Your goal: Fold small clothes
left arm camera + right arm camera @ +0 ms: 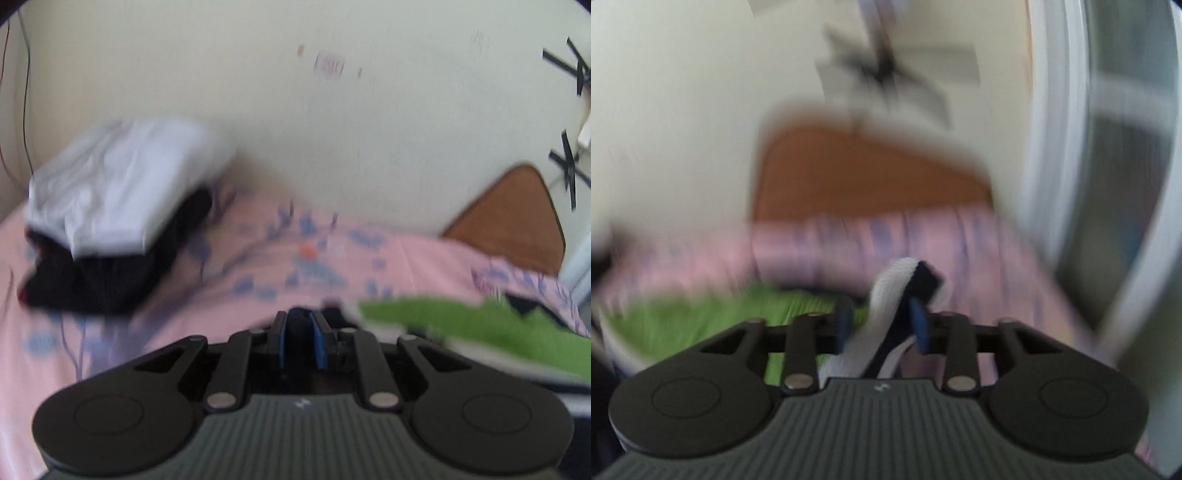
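Now we are clamping the right gripper [882, 325] on a white-and-dark garment [886, 295] above the pink bed [184, 295]; our left gripper [301, 339] is nearly together, seemingly pinching dark cloth.

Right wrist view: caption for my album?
Right gripper with a white-and-dark cloth between its fingers above a pink bedsheet.

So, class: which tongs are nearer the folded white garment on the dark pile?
Left. The left tongs point over the pink sheet with the folded white garment ahead-left; the right tongs' view does not show it.
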The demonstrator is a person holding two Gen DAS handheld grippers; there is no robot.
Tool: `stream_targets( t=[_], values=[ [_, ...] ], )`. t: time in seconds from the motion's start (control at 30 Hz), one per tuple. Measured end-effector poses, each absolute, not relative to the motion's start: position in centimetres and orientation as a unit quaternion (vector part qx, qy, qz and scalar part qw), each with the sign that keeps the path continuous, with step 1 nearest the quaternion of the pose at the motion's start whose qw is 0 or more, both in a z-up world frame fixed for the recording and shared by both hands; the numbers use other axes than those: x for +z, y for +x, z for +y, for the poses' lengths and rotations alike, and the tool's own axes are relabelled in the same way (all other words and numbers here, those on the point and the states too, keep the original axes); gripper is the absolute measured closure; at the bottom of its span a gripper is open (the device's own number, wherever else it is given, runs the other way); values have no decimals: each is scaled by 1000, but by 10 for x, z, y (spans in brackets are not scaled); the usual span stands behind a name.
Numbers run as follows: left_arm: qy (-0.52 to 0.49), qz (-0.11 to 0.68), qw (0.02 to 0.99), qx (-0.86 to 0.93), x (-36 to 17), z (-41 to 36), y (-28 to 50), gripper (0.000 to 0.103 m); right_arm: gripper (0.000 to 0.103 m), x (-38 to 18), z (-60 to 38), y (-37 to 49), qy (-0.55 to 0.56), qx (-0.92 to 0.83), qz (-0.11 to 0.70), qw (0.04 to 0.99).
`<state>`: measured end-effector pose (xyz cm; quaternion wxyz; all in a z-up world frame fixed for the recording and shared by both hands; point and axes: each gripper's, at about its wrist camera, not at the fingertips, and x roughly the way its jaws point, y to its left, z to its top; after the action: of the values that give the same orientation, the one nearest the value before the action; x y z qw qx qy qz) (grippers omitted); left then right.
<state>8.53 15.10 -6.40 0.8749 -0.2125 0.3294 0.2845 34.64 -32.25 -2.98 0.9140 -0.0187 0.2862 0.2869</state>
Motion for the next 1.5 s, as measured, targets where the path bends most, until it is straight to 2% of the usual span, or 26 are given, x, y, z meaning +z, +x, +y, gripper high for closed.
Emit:
stream_targets(
  t=[0.07,0.13,0.2,0.33,0.4,0.47,0.63,0.67,0.73,0.77,0.8,0.83,0.93,1.1,1.13,1.17,1.2,1.27,1.3,1.33,1.4,1.47,1.5],
  values=[
    [-215,341,869,286,-72,151,73,81,60,-45,-352,351,25,277,301,912],
    [-232,334,867,288,-66,154,62,76,57,-37,-371,354,74,274,288,915],
    [-228,306,876,295,-47,147,56,77,57,-16,-360,357,80,284,259,920],
    [-183,261,903,290,-4,126,76,70,55,7,-298,368,41,375,238,895],
    [-131,264,916,273,7,109,106,56,54,1,-257,379,7,414,261,872],
    [-77,280,923,253,4,95,138,50,54,-10,-217,385,-34,432,290,853],
    [-29,352,907,230,-40,98,214,52,53,-40,-159,397,-130,434,339,825],
    [-28,364,906,216,-52,95,217,52,56,-43,-160,394,-135,436,339,823],
    [-17,406,896,181,-73,91,230,52,87,-42,-163,386,-145,440,326,824],
    [-4,418,893,166,-85,85,229,63,89,-38,-166,383,-149,447,313,825],
    [17,399,903,161,-86,76,225,91,89,-30,-173,376,-140,460,293,826],
    [35,403,901,156,-87,68,225,99,89,-20,-178,367,-130,470,267,831],
    [44,385,906,173,-73,63,226,101,89,17,-184,356,-102,478,186,852],
    [-2,300,903,307,-18,104,226,101,88,52,-153,379,-40,462,124,877],
    [-16,295,897,328,-12,114,224,100,84,50,-144,386,-30,458,126,879],
    [-35,299,894,333,-7,123,220,100,72,45,-133,395,-30,456,147,877],
    [-53,304,894,325,-5,128,213,97,60,40,-124,404,-46,459,179,869],
    [-78,302,903,296,-2,127,187,95,63,32,-126,418,-67,450,213,865],
    [-82,299,909,279,-3,124,172,90,62,30,-142,424,-53,443,211,870],
    [-82,296,915,263,-4,119,156,85,62,28,-163,431,-29,435,210,875],
    [-88,291,925,225,-10,103,124,59,61,22,-209,447,16,407,225,885],
    [-101,290,935,180,-22,88,102,50,60,6,-255,465,58,373,264,888],
    [-106,291,937,165,-26,79,94,50,59,-6,-274,473,78,356,287,886]
  ],
)
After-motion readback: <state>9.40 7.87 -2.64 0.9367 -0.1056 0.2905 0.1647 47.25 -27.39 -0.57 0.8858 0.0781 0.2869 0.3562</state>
